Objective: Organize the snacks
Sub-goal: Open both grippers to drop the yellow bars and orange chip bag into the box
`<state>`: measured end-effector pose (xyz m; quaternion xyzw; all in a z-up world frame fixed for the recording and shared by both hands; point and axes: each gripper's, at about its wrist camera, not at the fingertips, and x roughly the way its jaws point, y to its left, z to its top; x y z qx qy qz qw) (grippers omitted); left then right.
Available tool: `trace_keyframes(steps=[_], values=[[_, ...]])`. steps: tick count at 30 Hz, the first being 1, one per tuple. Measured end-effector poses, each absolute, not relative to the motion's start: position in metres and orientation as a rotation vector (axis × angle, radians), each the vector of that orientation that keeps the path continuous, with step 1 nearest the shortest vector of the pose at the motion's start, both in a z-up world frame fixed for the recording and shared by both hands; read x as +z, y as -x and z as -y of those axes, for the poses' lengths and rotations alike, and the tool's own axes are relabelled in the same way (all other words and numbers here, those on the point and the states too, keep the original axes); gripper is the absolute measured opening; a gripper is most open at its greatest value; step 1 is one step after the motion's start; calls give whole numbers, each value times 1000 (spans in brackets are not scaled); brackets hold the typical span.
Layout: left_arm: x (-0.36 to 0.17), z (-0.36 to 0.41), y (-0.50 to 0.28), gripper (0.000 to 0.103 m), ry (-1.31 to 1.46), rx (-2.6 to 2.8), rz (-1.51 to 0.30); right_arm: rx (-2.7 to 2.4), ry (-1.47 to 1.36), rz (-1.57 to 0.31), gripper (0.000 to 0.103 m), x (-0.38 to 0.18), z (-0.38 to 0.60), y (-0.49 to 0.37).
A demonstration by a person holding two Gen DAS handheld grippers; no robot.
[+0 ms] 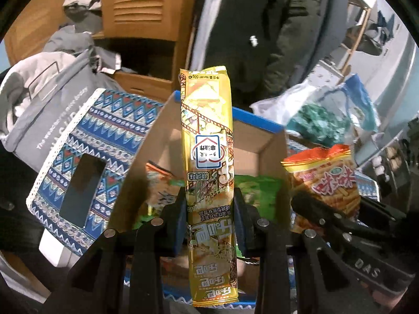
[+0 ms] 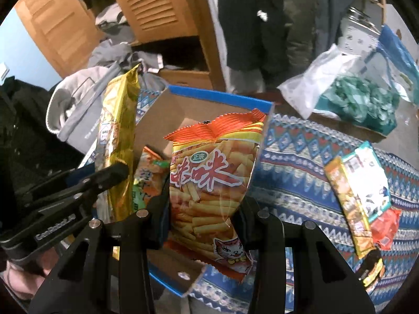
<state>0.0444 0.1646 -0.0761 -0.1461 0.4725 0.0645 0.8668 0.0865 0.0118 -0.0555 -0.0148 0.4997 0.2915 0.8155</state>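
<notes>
While my left gripper (image 1: 209, 206) clamped the yellow packet (image 1: 207, 141) and my right gripper (image 2: 201, 209) the orange bag (image 2: 212, 180) over the box (image 2: 220, 96), they risked colliding.

I count one cardboard box (image 2: 209, 99), and above it two held packets: one long yellow packet (image 1: 209, 157) and one orange bag of stick snacks (image 2: 209, 183). Inside the box I make out two packets, one orange (image 2: 152, 175) and one green (image 1: 259, 191). To the right of the box, three more packets (image 2: 361, 196) lie on the patterned cloth (image 2: 301, 162).
</notes>
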Motion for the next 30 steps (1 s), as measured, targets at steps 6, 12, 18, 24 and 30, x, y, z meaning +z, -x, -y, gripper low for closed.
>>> trace_keyframes(steps=[6,12,18,24,30], values=[[-96,-178,-53,32,327,174,-1024,637,62,-1098,39,-69,-37,-91],[-100,-182,-54,39,346,197,-1021,650,83,-1123,44,-76,-52,-95],[-93,-186,-51,50,339,216,-992,623,56,-1107,47,-72,-39,-99],[-92,-182,-50,50,369,189,-1005,598,23,-1086,47,-62,-20,-102],[-86,-168,-50,50,354,164,-998,583,1,-1076,47,-57,-3,-103]])
